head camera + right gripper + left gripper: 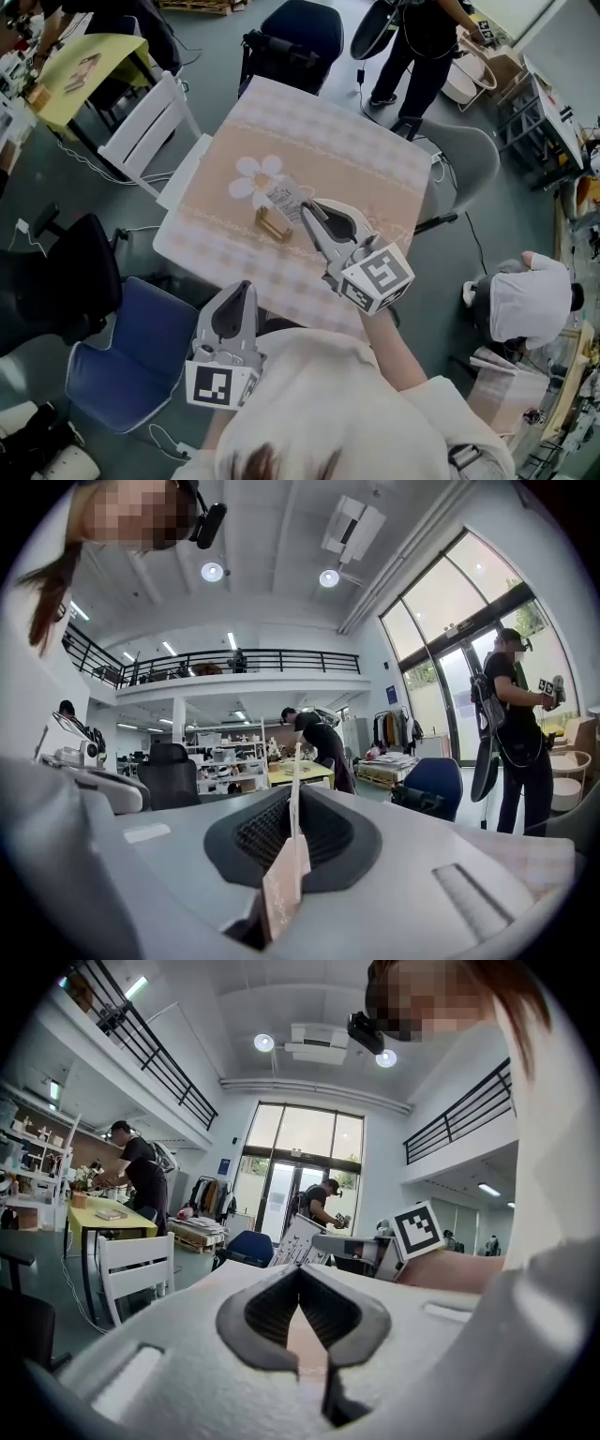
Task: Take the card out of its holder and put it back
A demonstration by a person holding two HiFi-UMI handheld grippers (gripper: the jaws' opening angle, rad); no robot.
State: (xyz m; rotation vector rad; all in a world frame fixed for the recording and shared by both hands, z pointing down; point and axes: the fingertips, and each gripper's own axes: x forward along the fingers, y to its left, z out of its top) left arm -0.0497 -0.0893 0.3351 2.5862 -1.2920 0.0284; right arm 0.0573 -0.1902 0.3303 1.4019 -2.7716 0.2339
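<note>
Card: one, pinched in the right gripper, clear of the holder.
Holder: one, wooden, empty on the checked table; only the head view shows it.
Right gripper view: card edge-on, a thin strip between closed jaws.
Left gripper view: card's printed face.
Left gripper: jaws pressed together on nothing, at the table's near edge.
Grippers: two.

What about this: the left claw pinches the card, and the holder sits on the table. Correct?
No. The right claw pinches the card, as the right gripper view shows; the left claw is shut and empty. The holder sits on the table.
</note>
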